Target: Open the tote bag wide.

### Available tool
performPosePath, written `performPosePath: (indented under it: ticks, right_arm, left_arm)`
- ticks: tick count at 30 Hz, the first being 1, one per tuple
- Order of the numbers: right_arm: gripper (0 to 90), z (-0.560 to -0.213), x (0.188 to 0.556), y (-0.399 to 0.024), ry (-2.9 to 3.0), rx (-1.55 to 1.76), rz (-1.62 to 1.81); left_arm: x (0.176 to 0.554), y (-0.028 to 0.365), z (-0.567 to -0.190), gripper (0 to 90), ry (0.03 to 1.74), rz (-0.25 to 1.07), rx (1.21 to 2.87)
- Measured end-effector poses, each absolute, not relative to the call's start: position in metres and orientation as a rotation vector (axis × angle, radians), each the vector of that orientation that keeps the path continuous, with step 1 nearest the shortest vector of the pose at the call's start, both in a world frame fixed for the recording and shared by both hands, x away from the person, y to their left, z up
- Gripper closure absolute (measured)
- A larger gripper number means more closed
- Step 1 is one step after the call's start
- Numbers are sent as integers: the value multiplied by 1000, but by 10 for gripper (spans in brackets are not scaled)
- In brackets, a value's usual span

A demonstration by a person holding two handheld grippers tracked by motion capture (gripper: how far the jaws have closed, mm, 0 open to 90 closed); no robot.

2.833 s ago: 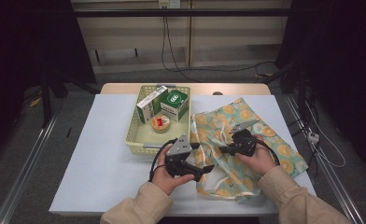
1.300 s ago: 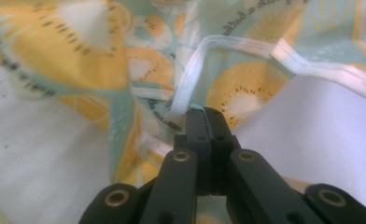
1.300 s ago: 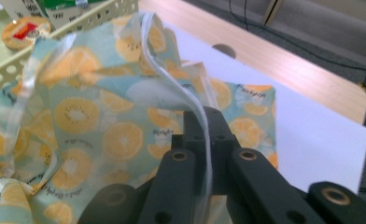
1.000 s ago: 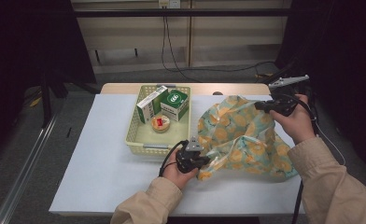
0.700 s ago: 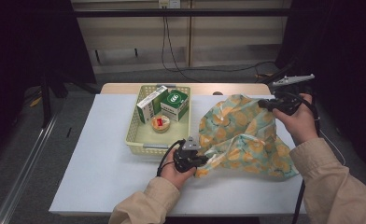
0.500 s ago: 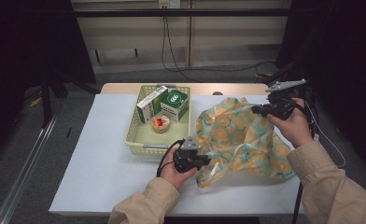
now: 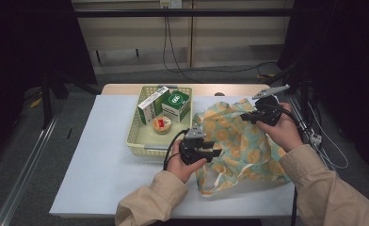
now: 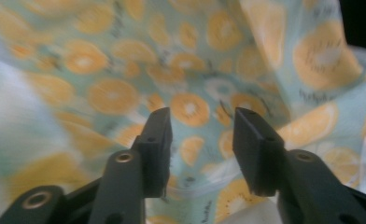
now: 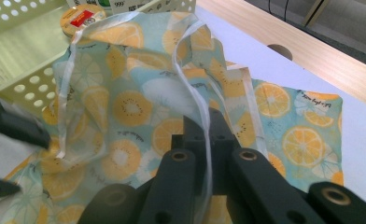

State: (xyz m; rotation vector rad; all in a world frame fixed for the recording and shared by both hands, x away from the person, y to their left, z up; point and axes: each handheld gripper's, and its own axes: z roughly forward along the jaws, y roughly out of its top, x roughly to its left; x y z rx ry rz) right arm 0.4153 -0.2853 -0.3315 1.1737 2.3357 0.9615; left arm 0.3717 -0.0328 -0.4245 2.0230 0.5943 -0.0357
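I am seeing the basket [image 7: 138,136] sitting toward the bench's [image 7: 102,160] far-left part, carrying two boxes [image 7: 166,104] and a round tin [image 7: 162,124]. Just right of its near corner I am holding the left tool [image 7: 216,151]; its jaws have just been opening and are standing apart, with the bag [image 7: 239,146] right ahead of them and nothing pinched between the pads. The bag is lying over the bench's right half, one side lifted. Near the far-right corner I am keeping the right tool [image 7: 246,117] raised, its jaws clamping the bag's white handle [image 9: 200,107].
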Motion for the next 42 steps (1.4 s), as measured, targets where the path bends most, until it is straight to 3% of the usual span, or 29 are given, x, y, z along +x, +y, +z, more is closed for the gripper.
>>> performPosePath:
  ticks: [2,8,15,19,21,42]
  right_arm:
    - [899,-332,417,-287,2323,1185,958]
    - [899,-326,419,-296,2276,1223,985]
    - [899,-330,416,-290,2306,1202,992]
    - [899,-331,415,-288,2311,1202,992]
    - [899,-331,415,-288,2312,1200,993]
    - [899,-324,410,-301,2282,1219,1013]
  left_arm:
    - [365,-40,-436,633,581,-51,2070]
    - [353,-38,-451,509,542,-129,2132]
    - [357,-22,-426,247,585,-92,2082]
    - [362,-13,-407,211,556,-103,2068]
    - [364,-9,-398,89,566,-91,2077]
    - [405,48,-341,65,553,105,2048]
